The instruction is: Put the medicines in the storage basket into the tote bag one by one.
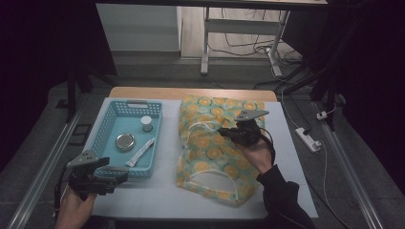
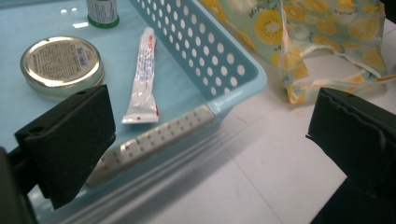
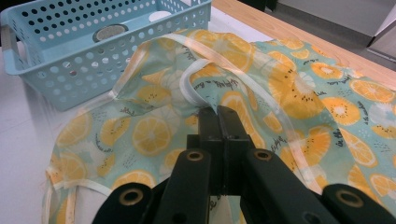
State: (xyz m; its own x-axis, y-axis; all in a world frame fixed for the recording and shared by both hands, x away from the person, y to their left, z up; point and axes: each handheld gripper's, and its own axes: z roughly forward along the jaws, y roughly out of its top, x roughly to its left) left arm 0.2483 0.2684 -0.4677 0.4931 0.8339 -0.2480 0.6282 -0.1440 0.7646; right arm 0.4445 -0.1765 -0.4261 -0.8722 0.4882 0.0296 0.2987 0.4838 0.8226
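Lemon-print fabric tote bag [image 3: 261, 93]: right gripper [image 3: 218, 122] jaws clamped on rim. Lift rim higher, widen mouth. Left gripper [image 2: 210, 140] jaws wide, empty, above blue perforated basket [image 2: 219, 56].

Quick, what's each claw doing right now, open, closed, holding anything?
Left claw: open, holding nothing, hovering at the blue basket's near corner.
Right claw: closed, pinching the orange-print bag near its mouth.

Printed cloth bag [image 3: 261, 93] (matt); perforated plastic basket [image 2: 219, 60]; shiny metal tin [image 2: 60, 63].
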